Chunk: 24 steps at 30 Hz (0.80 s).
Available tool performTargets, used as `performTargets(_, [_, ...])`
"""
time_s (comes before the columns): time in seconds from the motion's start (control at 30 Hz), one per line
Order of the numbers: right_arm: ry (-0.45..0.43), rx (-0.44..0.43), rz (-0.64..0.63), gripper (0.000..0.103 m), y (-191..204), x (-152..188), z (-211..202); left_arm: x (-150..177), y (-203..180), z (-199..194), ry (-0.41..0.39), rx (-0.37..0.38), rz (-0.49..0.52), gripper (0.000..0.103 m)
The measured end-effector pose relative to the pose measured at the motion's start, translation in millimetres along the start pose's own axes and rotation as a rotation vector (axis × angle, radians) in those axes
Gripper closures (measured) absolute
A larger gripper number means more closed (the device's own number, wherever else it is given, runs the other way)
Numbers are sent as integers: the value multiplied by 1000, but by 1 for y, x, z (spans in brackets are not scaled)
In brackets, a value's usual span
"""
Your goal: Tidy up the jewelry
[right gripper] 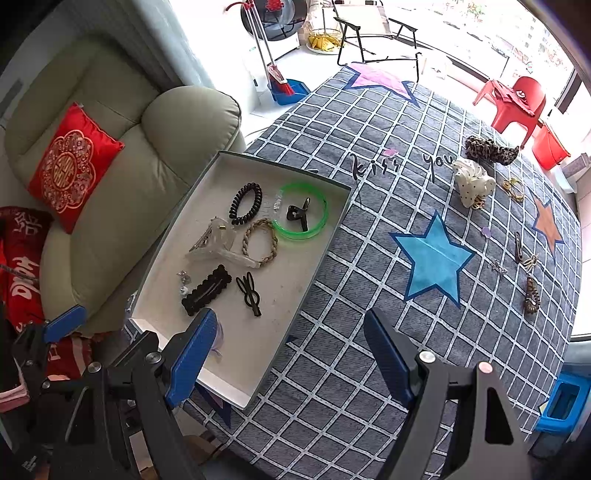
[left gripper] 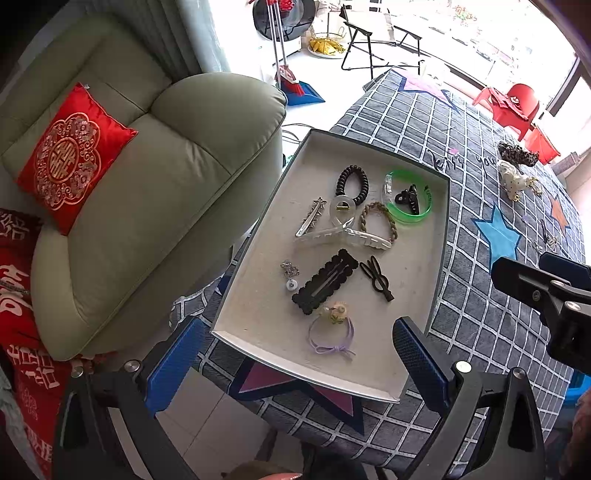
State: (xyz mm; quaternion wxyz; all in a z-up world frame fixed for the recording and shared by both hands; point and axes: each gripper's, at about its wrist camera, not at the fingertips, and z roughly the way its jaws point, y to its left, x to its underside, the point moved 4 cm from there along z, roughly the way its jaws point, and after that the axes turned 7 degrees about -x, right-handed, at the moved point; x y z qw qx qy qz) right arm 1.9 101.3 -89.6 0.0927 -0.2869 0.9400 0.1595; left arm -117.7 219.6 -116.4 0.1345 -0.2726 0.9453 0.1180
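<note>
A shallow grey tray (left gripper: 441, 236) (right gripper: 314, 273) lies on the checked tablecloth and holds several hair pieces: a green bangle (left gripper: 408, 195) (right gripper: 303, 210), a black coil tie (left gripper: 352, 181) (right gripper: 245, 203), a clear claw clip (left gripper: 341, 229), a black scalloped clip (left gripper: 327, 280) (right gripper: 207, 290) and a purple bow tie (left gripper: 332, 338). My left gripper (left gripper: 295, 358) is open and empty above the tray's near end. My right gripper (right gripper: 286, 354) is open and empty over the tray's near right edge. Loose pieces lie at the far right: a leopard scrunchie (right gripper: 489, 147), a white dotted scrunchie (right gripper: 472, 181) and a brown coil tie (right gripper: 532, 291).
A green armchair (left gripper: 147, 192) with a red cushion (left gripper: 74, 158) stands left of the table. A red plastic chair (right gripper: 517, 103) and a folding chair (right gripper: 373, 29) stand beyond the far edge. A blue bin (right gripper: 561, 402) sits low at the right.
</note>
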Motion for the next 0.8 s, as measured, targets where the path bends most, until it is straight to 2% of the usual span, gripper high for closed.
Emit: performTargets(0.8, [12,-13,-19,19,2,1,3,4,-5,4,17,-15,-5,0])
